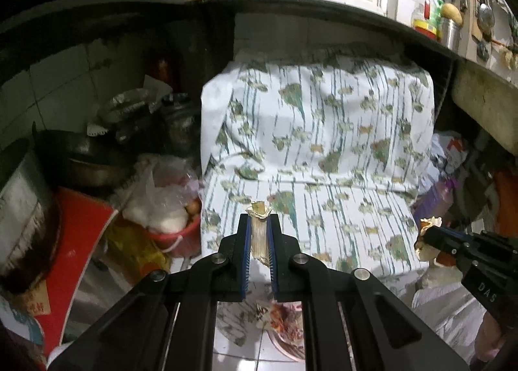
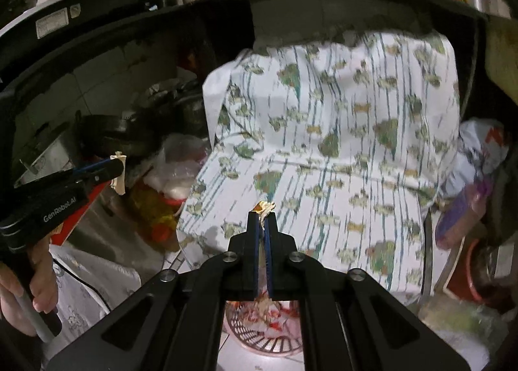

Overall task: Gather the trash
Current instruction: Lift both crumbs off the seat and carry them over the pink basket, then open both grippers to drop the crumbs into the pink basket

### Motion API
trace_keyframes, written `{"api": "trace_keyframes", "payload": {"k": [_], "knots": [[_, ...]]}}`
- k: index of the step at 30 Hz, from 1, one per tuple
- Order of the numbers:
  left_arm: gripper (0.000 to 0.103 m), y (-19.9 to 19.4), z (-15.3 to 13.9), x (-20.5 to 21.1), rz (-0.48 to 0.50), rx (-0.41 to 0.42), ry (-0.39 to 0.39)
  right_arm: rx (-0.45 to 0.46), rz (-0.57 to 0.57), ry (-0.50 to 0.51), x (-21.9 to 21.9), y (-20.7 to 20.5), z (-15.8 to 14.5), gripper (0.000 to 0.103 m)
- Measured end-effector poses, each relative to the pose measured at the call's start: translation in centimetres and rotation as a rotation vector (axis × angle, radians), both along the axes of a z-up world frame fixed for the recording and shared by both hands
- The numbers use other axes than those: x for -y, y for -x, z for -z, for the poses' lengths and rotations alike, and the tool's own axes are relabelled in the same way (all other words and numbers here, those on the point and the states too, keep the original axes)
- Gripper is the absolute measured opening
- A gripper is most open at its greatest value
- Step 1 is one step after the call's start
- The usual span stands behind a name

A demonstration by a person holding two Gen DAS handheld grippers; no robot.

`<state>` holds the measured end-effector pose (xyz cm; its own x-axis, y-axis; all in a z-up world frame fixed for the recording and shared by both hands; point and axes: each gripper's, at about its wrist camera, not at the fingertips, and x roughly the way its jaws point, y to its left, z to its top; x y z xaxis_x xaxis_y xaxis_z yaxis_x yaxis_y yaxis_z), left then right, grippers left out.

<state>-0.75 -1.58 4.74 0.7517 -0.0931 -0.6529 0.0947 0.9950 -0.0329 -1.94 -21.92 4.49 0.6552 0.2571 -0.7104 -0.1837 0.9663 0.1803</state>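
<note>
In the left wrist view my left gripper [image 1: 259, 218] is shut on a tan, papery scrap of trash [image 1: 259, 236] that pokes out past the fingertips. In the right wrist view my right gripper [image 2: 263, 217] is shut on a thin pale scrap with an orange tip [image 2: 264, 206]. Each gripper also shows in the other's view: the right gripper [image 1: 426, 235] with its pale scrap [image 1: 428, 252] at the right edge, the left gripper [image 2: 119, 165] with its tan scrap [image 2: 119, 184] at the left. Below both grippers sits a pink perforated basket [image 2: 259, 342] holding reddish food waste.
A white cloth with green print [image 1: 323, 144] drapes over something under the dark counter edge [image 1: 323, 8]. Left of it stand dark pots [image 1: 90, 157] and a red bucket [image 1: 181, 238] with a plastic bag. A white plastic bag [image 2: 87, 286] hangs by a hand [image 2: 16, 293].
</note>
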Motion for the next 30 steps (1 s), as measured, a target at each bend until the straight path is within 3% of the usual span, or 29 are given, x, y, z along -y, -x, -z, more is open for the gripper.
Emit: {"api": "trace_keyframes", "payload": {"k": [18,24,26,30], "knots": [[0.011,-1.1,8.0,3.4,0.048,-0.156,-0.028,-0.184,0.035,-0.013,1.8,0.7,7.9,0.003],[0.011,-1.5,10.9,4.2,0.078,-0.222,0.003,-0.285,0.031,-0.044,2.2,-0.2,11.0,0.003],[0.011,-1.8,12.3,4.8,0.099,-0.267,0.005,-0.317,0.045,-0.016,2.2,-0.3,12.2,0.003],[0.011,-3.1,16.0,6.0,0.116,-0.411,0.048,-0.4,0.031,-0.053,2.5,-0.9,14.5,0.003]]}}
